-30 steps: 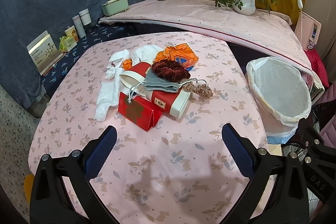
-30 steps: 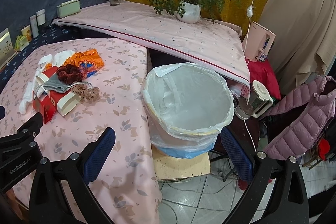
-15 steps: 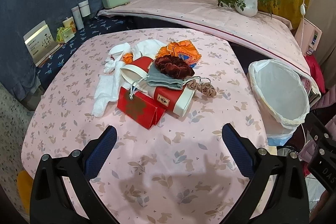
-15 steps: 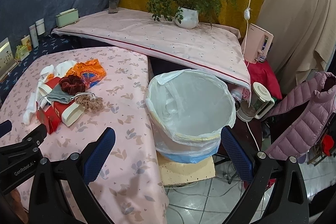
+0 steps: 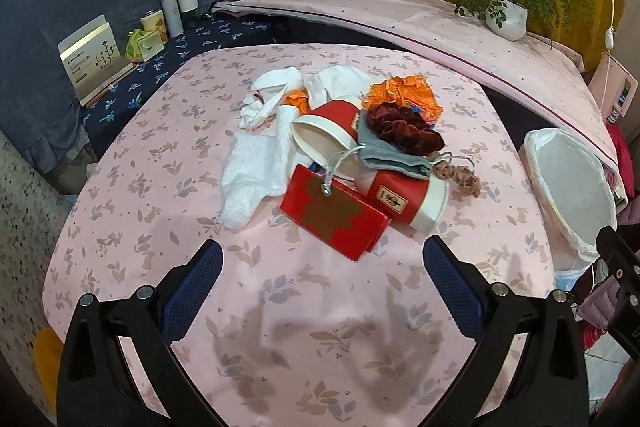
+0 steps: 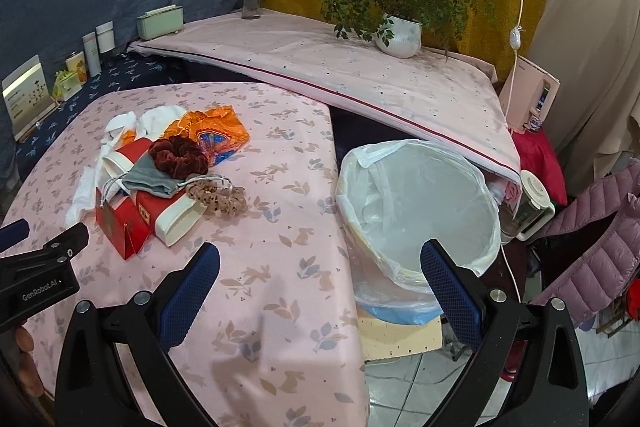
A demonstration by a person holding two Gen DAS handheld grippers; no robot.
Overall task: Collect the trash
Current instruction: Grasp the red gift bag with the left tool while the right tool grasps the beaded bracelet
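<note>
Trash pile [image 5: 344,163] heaped mid-tabletop [image 5: 304,327], red box [image 5: 334,217] nearest. Left claw [image 5: 322,279] wide, empty, aimed at pile for first pick. Right claw [image 6: 320,277] wide, empty, parked near lined bin [image 6: 418,211] off tabletop edge, likely for drop-off.

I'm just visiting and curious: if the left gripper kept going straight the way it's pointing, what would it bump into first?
Most likely the flat red box at the near edge of the trash pile. The open left gripper points at it over bare tablecloth, though depth is hard to judge here.
</note>
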